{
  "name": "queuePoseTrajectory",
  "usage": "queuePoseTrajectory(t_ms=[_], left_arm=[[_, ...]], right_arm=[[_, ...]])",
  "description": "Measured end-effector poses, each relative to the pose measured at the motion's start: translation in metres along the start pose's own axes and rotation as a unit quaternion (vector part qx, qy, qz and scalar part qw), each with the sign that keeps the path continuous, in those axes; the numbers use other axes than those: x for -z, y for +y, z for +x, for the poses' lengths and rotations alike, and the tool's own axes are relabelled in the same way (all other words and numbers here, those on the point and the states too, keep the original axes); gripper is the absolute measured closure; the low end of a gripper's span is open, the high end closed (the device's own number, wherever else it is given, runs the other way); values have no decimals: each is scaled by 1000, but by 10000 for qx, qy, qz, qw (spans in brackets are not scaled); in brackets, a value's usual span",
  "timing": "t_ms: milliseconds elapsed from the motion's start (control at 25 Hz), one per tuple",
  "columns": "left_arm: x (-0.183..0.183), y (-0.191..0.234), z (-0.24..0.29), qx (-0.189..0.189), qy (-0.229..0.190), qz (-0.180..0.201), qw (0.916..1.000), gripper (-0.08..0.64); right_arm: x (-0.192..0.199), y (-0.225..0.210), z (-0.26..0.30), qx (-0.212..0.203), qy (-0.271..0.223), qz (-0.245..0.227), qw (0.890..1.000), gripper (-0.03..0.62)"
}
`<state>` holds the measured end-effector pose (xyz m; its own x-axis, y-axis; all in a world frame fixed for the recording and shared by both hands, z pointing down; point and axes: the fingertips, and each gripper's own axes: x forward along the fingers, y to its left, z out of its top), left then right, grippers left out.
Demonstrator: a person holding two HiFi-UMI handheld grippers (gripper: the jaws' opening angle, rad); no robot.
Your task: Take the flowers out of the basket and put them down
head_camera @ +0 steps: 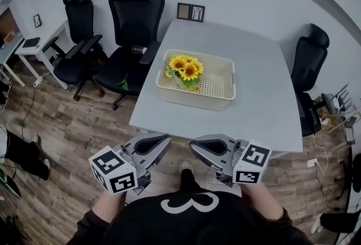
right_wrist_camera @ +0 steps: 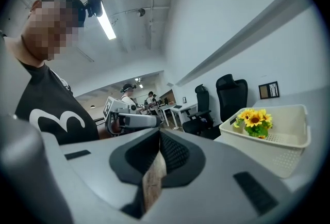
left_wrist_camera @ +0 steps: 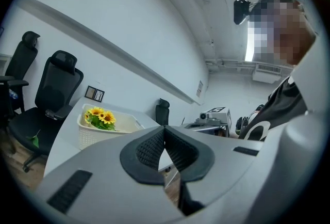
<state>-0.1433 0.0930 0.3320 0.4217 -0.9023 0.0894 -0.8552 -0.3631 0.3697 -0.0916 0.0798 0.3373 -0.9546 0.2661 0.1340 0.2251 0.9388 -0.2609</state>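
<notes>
Head view: flowers (head_camera: 185,70) sit in basket (head_camera: 223,100) near the bench (head_camera: 265,97) left edge; left gripper (head_camera: 167,140) and right gripper (head_camera: 193,145) hover off its near edge. Left gripper view: jaws closed, empty. Right gripper view: jaws closed, empty.

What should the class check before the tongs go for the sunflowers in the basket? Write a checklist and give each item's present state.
1. The flowers lie in the basket: ok.
2. The basket stands upright on the table: ok.
3. Bare table beside the basket for putting them down: ok.
4. The left tongs are open: not ok, shut and empty.
5. The right tongs are open: not ok, shut and empty.
6. The stems are free to grasp: cannot tell, the blooms cover them.
</notes>
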Motion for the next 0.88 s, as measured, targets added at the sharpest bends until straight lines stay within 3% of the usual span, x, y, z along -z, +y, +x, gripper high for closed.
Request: queuePoseTrajectory(t_ms=[640,880], left_arm=[[-49,134,124,-328,164,-144,9992,548],[-60,157,154,-375,258,-162,9988,548]], right_arm=[[-48,-188,29,-23,241,61,9997,581],[-50,-231,25,7,318,127,9994,580]])
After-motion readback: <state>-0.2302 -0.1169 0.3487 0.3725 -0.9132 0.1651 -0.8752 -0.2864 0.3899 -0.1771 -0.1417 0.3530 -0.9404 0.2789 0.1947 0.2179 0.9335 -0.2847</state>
